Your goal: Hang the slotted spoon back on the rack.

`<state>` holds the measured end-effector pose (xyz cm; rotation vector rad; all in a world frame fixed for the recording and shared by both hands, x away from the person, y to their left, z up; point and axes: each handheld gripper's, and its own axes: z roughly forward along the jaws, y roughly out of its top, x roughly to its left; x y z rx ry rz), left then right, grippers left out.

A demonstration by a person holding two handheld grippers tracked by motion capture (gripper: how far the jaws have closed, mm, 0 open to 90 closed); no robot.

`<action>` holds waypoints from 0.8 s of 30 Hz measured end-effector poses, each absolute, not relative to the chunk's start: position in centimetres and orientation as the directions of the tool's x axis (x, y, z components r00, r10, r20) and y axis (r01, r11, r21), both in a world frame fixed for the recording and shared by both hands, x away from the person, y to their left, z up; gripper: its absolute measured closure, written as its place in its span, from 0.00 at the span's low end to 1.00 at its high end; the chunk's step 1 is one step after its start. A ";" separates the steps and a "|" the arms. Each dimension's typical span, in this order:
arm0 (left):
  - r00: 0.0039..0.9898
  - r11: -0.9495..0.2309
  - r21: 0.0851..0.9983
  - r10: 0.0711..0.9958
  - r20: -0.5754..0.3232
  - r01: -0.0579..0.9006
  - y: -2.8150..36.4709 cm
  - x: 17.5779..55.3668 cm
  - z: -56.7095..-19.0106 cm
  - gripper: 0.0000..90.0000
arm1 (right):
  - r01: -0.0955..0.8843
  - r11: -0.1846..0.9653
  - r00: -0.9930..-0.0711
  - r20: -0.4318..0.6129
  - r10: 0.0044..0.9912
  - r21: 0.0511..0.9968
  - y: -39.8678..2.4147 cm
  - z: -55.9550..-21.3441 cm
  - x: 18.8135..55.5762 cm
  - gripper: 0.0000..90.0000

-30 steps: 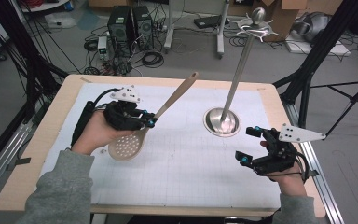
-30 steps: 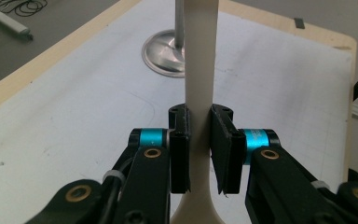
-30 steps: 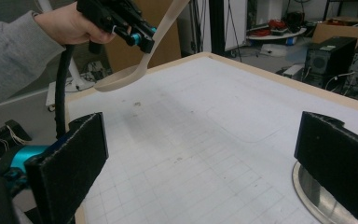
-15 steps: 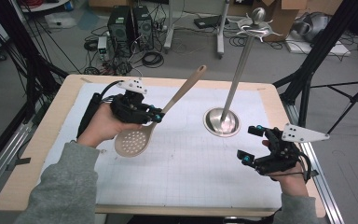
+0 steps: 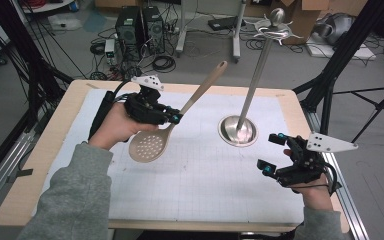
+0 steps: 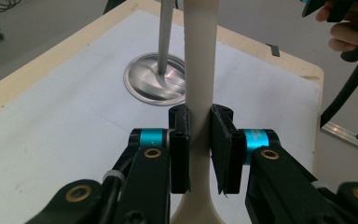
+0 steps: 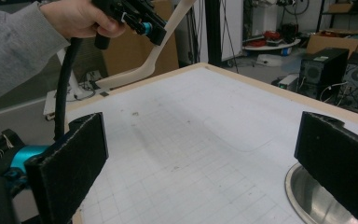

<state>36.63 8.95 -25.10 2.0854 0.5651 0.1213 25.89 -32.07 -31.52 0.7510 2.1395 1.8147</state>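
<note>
A beige slotted spoon (image 5: pixel 152 144) hangs above the table, its perforated bowl low and its handle slanting up to the right. My left gripper (image 5: pixel 172 119) is shut on the handle; in the left gripper view both pads clamp the spoon's stem (image 6: pixel 199 84). A metal stand (image 5: pixel 256 75) with hooks at its top rises from a round base (image 5: pixel 237 131) at the middle right. My right gripper (image 5: pixel 272 152) is held over the table's right side, open, with nothing between its wide-set pads (image 7: pixel 70 168). The right gripper view shows the spoon (image 7: pixel 142 70) and the left gripper (image 7: pixel 154 31) farther off.
A white gridded mat (image 5: pixel 205 190) covers the wooden table (image 5: pixel 45 150). Black tripod legs (image 5: pixel 340 75) stand off the right edge. Computer towers (image 5: pixel 140 27) and cables lie on the floor behind the table.
My left hand has lifted the spoon and carried it right, toward the stand; the handle now stands steeper. My right gripper has stayed where it was.
</note>
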 end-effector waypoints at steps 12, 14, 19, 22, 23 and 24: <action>0.895 -0.449 0.831 0.428 -0.122 0.328 8.0 37.2 -23.6 0.87 | 0.222 0.067 -0.833 0.153 0.532 0.973 -32.9 -31.3 25.7 0.02; 0.898 -0.451 0.832 0.425 -0.119 0.324 7.9 37.3 -23.4 0.87 | 0.227 0.062 -0.831 0.160 0.532 0.972 -32.9 -31.3 25.7 0.02; 0.895 -0.426 0.843 0.425 -0.135 0.330 7.4 37.7 -23.0 0.87 | 0.229 0.062 -0.832 0.162 0.531 0.972 -32.9 -31.3 25.7 0.02; 0.891 -0.413 0.845 0.429 -0.149 0.340 6.9 38.0 -22.8 0.87 | 0.224 0.053 -0.835 0.163 0.526 0.973 -33.1 -31.3 25.8 0.02; 0.893 -0.415 0.845 0.425 -0.146 0.336 6.7 38.1 -22.7 0.87 | 0.222 0.050 -0.835 0.163 0.526 0.974 -33.1 -31.3 25.7 0.02; 0.896 -0.416 0.847 0.420 -0.144 0.332 6.5 38.2 -22.6 0.87 | 0.220 0.047 -0.835 0.163 0.526 0.974 -33.2 -31.2 25.7 0.02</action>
